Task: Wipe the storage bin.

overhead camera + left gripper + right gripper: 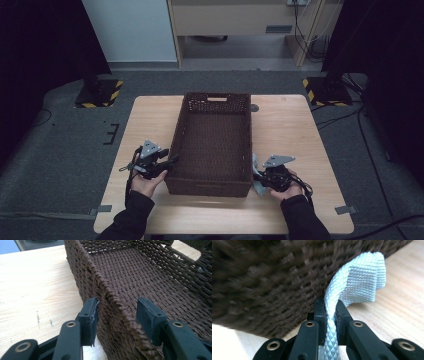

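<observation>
A dark brown woven basket (177,131) lies lengthwise in the middle of the wooden table (290,130), with nothing inside it. My left gripper (174,160) is at its near left corner. In the left gripper view the jaws (117,312) straddle the basket's rim (110,293), one outside and one inside, open with gaps on both sides. My right gripper (257,177) sits by the near right corner. It (330,311) is shut on a pale blue woven cloth (359,277) that curls up against the basket wall (262,277).
A small dark round spot (254,107) lies on the table by the basket's far right corner. Two black stands with yellow-and-black striped bases (100,92) (325,90) stand on the grey carpet beyond the table. Cables run along the floor at the right.
</observation>
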Available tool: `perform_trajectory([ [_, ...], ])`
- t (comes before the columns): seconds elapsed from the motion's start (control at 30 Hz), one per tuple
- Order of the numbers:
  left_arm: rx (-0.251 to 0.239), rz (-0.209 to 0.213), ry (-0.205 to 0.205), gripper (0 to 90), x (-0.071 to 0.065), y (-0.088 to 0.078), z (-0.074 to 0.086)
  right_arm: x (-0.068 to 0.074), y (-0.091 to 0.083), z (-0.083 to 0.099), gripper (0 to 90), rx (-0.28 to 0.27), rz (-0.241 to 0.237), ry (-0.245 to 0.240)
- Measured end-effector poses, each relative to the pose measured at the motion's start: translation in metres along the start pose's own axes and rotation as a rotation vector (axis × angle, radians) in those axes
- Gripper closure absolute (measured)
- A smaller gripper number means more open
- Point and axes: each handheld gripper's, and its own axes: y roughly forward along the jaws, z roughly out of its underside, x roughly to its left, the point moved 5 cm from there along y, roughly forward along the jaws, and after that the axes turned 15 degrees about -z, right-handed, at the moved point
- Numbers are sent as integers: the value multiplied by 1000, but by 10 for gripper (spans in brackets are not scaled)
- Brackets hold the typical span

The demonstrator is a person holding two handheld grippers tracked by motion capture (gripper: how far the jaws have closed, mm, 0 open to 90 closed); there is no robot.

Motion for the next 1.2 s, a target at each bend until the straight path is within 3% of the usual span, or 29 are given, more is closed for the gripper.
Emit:
perform_trajectory([
  [0.2,-3,25,16,499,-1,-8,2,21,-43,-21,833,-197,-3,-70],
  [0.23,-4,24,17,503,-2,-9,2,24,-46,-21,832,-208,-8,-78],
  [0.3,3,29,22,530,-3,-9,3,29,-48,-20,832,-210,-11,-83],
  [0.4,7,33,42,557,-5,-10,7,30,-35,-5,833,-136,-8,-58],
  [0.53,1,44,18,601,-5,-9,7,23,-20,6,833,-75,-10,-20],
  [0.73,4,3,11,667,-7,-10,6,20,-8,15,833,-34,-30,16],
  [0.83,10,-16,1,688,-8,-10,5,23,-13,10,832,-63,-32,4],
  [1.03,12,-33,-13,702,-7,-10,4,37,-40,-12,832,-218,-32,-68],
  [1.13,11,-43,-13,706,-7,-10,3,41,-42,-14,832,-227,-40,-84],
  [1.2,12,-51,-9,707,-7,-9,3,40,-37,-11,832,-202,-42,-81],
])
